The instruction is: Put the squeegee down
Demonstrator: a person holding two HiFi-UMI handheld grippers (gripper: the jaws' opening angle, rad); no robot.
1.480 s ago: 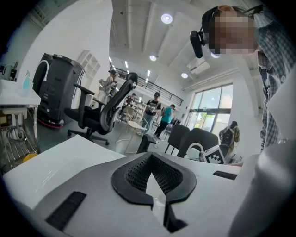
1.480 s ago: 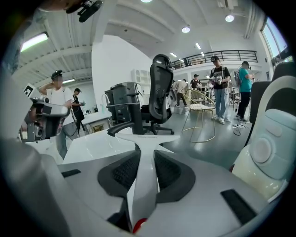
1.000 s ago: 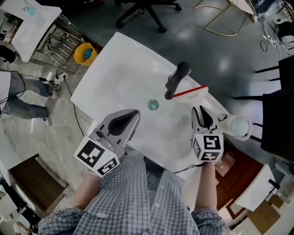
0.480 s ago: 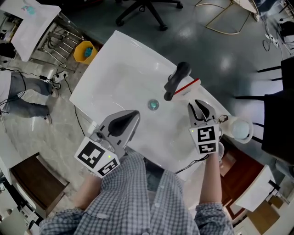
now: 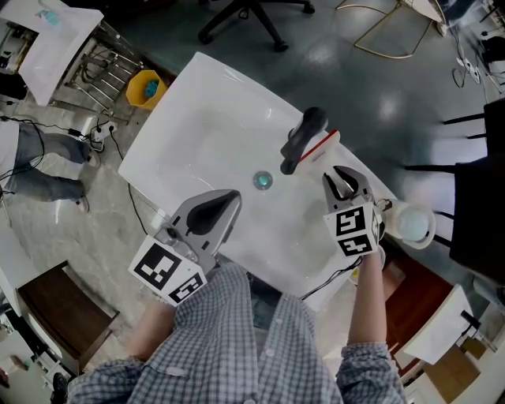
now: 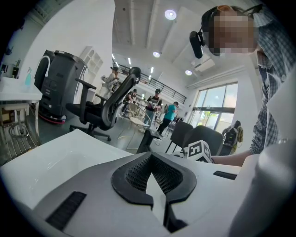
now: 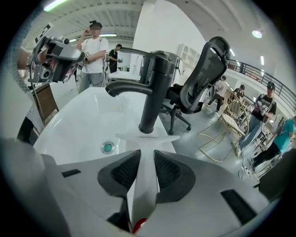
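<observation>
Head view, person at 6 o'clock, working outward.

Left gripper [image 5: 229, 197] – low over the near rim of the white sink [image 5: 197, 130], at about 7 o'clock from the drain [image 5: 263, 181]. In the left gripper view its dark pads [image 6: 134, 173] meet at the tips, with nothing between them.

Right gripper [image 5: 342, 177] – at about 3 o'clock from the drain, over the sink's right-hand rim and pointing toward 11 o'clock. Its jaws stand at a narrow gap, pressed on the white handle of the squeegee [image 5: 322, 147]; the right gripper view shows the handle running out between both pads [image 7: 122, 173].

The squeegee's head, with its red blade edge, lies crosswise just at the foot of the black faucet [image 5: 304, 136], on the faucet's 4 o'clock side. Whether the head actually rests on the sink rim cannot be told.

The faucet stands at 1 o'clock from the drain, its spout reaching back over the basin.

Farther out on the grey floor: a yellow bucket [image 5: 146, 91] at 10 o'clock beyond the sink, and a black office chair [image 5: 252, 16] at 12 o'clock.
</observation>
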